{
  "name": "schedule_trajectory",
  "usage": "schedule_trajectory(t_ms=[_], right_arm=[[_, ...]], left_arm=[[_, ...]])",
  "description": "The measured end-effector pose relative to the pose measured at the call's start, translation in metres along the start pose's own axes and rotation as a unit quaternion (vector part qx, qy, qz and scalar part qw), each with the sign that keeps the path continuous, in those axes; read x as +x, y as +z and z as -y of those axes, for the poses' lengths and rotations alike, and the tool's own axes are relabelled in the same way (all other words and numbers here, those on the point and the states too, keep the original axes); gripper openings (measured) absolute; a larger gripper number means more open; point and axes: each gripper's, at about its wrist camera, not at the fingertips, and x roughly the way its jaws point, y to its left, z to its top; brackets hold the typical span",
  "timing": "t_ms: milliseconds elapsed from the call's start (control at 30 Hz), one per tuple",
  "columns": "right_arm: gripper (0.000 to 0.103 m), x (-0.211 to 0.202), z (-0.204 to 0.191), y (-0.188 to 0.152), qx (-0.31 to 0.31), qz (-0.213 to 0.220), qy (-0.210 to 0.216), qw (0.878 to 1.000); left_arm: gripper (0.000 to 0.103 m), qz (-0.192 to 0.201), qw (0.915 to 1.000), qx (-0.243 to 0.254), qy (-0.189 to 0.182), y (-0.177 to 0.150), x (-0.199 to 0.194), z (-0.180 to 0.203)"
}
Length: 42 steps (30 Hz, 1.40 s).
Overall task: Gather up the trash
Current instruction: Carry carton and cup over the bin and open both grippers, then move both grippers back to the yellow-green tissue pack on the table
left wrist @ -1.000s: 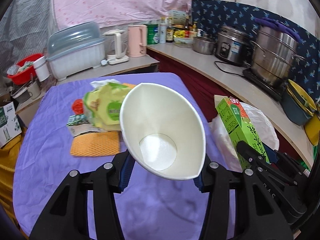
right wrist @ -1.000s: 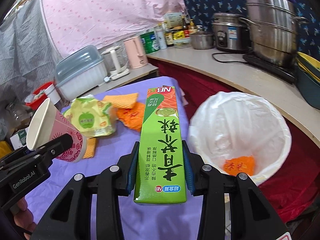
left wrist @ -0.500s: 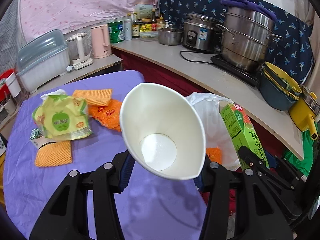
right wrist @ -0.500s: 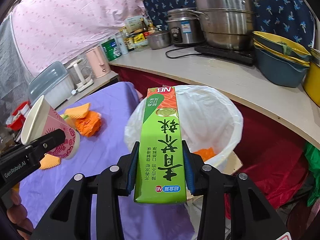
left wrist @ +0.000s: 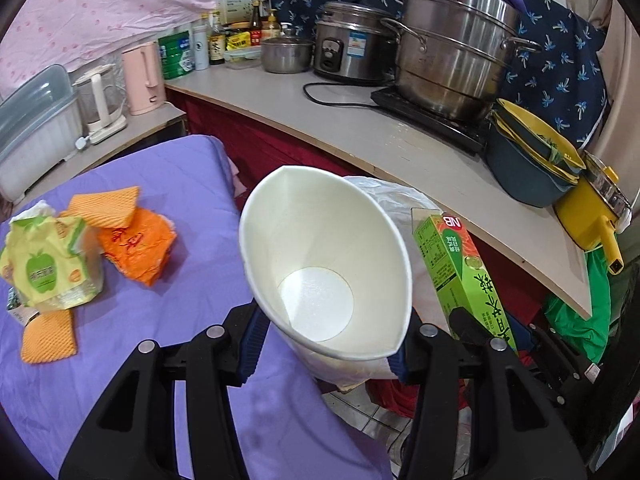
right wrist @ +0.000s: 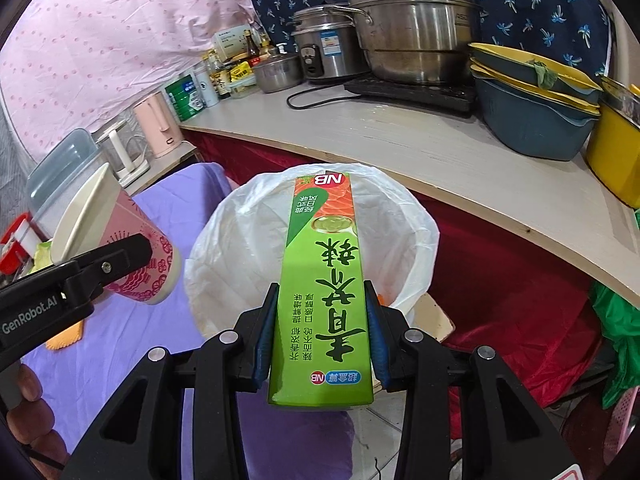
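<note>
My left gripper (left wrist: 326,340) is shut on a squashed paper cup (left wrist: 320,264), white inside and pink outside (right wrist: 132,256), held at the table's right edge beside the bin. My right gripper (right wrist: 322,336) is shut on a long green box (right wrist: 322,280), which points out over the white-lined trash bin (right wrist: 240,248); the box also shows in the left wrist view (left wrist: 464,276). On the purple table (left wrist: 160,320) lie a yellow-green apple wrapper (left wrist: 48,264), an orange wrapper (left wrist: 136,248) and orange foam nets (left wrist: 48,340).
A grey counter (left wrist: 400,148) curves behind the bin with steel pots (left wrist: 452,40), a rice cooker (left wrist: 352,48), stacked bowls (left wrist: 532,160) and bottles. A pink kettle (left wrist: 142,76) and a dish box (left wrist: 36,128) stand at the back left. Red cloth hangs under the counter.
Both grippers have swung right from the table toward the bin, each keeping its load. The green box is now over the bin's opening.
</note>
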Motion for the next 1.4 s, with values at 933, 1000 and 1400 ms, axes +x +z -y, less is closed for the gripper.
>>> schedule_trajectory(t_ms=[933, 1000, 1400], right_arm=[[0.057, 0.010, 0.003, 0.011, 0.002, 0.013, -0.011, 1.000], [0.058, 0.007, 0.001, 0.012, 0.001, 0.015, -0.010, 1.000], [0.062, -0.009, -0.026, 0.010, -0.020, 0.020, 0.010, 1.000]], left_arm=[[0.078, 0.002, 1.0000, -0.004, 0.008, 0.010, 0.022, -0.002], [0.078, 0.004, 0.9999, -0.011, 0.010, 0.010, 0.018, -0.008], [0.079, 0.025, 0.9977, -0.034, 0.052, 0.003, -0.007, -0.047]])
